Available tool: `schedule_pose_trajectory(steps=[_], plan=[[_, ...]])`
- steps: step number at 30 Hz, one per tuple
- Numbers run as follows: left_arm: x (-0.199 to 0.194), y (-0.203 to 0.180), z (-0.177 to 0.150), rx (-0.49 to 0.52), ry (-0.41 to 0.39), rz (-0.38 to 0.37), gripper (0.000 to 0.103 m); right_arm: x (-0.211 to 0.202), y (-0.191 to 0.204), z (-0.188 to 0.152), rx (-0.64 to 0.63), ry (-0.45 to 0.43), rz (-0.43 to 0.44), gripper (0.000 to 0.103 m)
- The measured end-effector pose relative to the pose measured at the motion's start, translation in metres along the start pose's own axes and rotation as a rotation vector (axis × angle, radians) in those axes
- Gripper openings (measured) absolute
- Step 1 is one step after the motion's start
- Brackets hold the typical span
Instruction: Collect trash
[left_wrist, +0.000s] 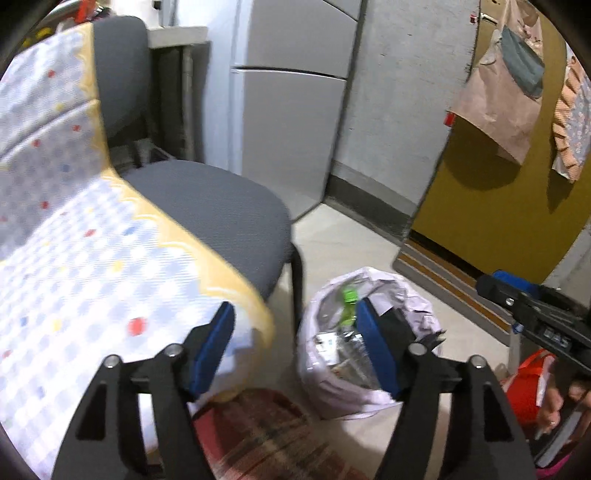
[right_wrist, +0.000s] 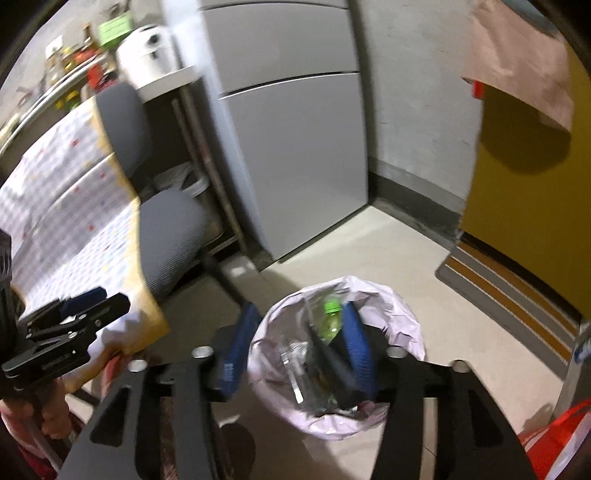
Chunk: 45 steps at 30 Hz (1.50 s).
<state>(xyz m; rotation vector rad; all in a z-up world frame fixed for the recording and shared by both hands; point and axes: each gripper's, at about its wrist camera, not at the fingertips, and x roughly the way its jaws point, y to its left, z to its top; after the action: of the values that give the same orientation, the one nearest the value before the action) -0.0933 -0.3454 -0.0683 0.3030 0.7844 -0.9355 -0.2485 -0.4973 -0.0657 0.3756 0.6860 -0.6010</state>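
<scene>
Both tongs stand released with nothing between their blue pads: the left tongs (left_wrist: 295, 347) hang over the edge of a cloth-draped chair, the right tongs (right_wrist: 299, 350) directly above the trash bag (right_wrist: 391, 314). That pale lilac bag sits open on the floor (right_wrist: 369, 243), just beside the chair leg, holding a green-capped bottle (right_wrist: 330, 317), clear plastic and dark scraps. A checked cloth (left_wrist: 92, 258) with yellow trim covers part of the grey chair (left_wrist: 221, 210). Farther back stand a grey refrigerator (right_wrist: 295, 147), a striped mat (right_wrist: 517, 295) and a mustard door (left_wrist: 498, 221).
</scene>
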Motion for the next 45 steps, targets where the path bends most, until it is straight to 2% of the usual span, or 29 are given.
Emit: schedule_pose_trajectory(steps=[2,4,5,7,12,16,25,45], plan=[[-0.014,0.008,-0.002,-0.006,-0.007,0.035,0.078,-0.009,0.013,0.005,-0.036,0.008,0.025,0.065],[-0.031,0.016,-0.005,-0.018,-0.012,0.064,0.084,-0.015,0.026,0.009,-0.071,0.027,0.035,0.074],[-0.040,0.021,-0.006,-0.027,-0.016,0.082,0.089,-0.021,0.035,0.012,-0.088,0.025,0.049,0.076],[-0.061,0.030,-0.008,-0.048,-0.035,0.113,0.094,-0.033,0.050,0.017,-0.127,0.012,0.064,0.087],[-0.110,0.051,-0.017,-0.099,-0.050,0.211,0.096,-0.056,0.078,0.021,-0.201,-0.018,0.106,0.089],[-0.136,0.062,-0.030,-0.138,-0.035,0.266,0.096,-0.069,0.092,0.023,-0.244,-0.007,0.134,0.090],[-0.168,0.078,-0.051,-0.202,0.023,0.342,0.096,-0.088,0.108,0.023,-0.277,-0.034,0.143,0.090],[-0.179,0.085,-0.050,-0.229,0.016,0.362,0.096,-0.088,0.107,0.023,-0.270,-0.032,0.146,0.090]])
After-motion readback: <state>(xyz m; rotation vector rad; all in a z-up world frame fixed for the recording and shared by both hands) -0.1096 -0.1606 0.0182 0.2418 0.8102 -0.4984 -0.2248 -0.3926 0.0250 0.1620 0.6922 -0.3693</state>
